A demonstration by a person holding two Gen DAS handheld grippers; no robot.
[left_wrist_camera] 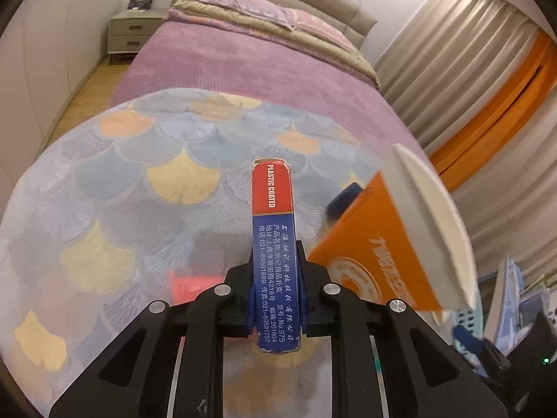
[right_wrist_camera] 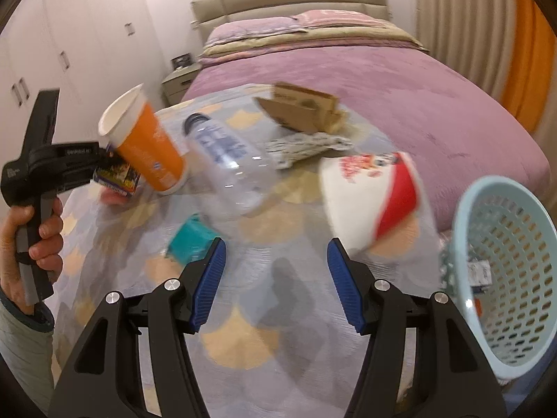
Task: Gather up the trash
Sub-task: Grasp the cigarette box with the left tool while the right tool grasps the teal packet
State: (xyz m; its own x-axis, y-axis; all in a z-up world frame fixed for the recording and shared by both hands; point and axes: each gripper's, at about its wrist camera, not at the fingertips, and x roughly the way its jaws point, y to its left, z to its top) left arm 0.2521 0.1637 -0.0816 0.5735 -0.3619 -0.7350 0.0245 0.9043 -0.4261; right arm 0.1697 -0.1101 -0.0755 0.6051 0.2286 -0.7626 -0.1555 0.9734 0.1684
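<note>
My left gripper (left_wrist_camera: 275, 299) is shut on a red and blue playing-card box (left_wrist_camera: 273, 230), held on edge above the patterned cloth; the gripper and box also show in the right wrist view (right_wrist_camera: 116, 176). An orange paper cup (left_wrist_camera: 393, 244) lies tipped just right of it and shows too in the right wrist view (right_wrist_camera: 149, 149). My right gripper (right_wrist_camera: 276, 278) is open and empty above the cloth. Ahead of it lie a clear plastic bottle (right_wrist_camera: 226, 160), a teal item (right_wrist_camera: 191, 240), a red and white paper bowl (right_wrist_camera: 372, 195), a flattened cardboard box (right_wrist_camera: 299, 108) and a printed wrapper (right_wrist_camera: 306, 146).
A pale blue perforated basket (right_wrist_camera: 504, 278) stands at the right, tilted, with an item inside. The cloth (right_wrist_camera: 243, 313) covers the foot of a purple bed (right_wrist_camera: 417, 104). A nightstand (left_wrist_camera: 132, 35) is far left, curtains (left_wrist_camera: 470, 69) on the right. A pink item (left_wrist_camera: 188, 285) lies under the left gripper.
</note>
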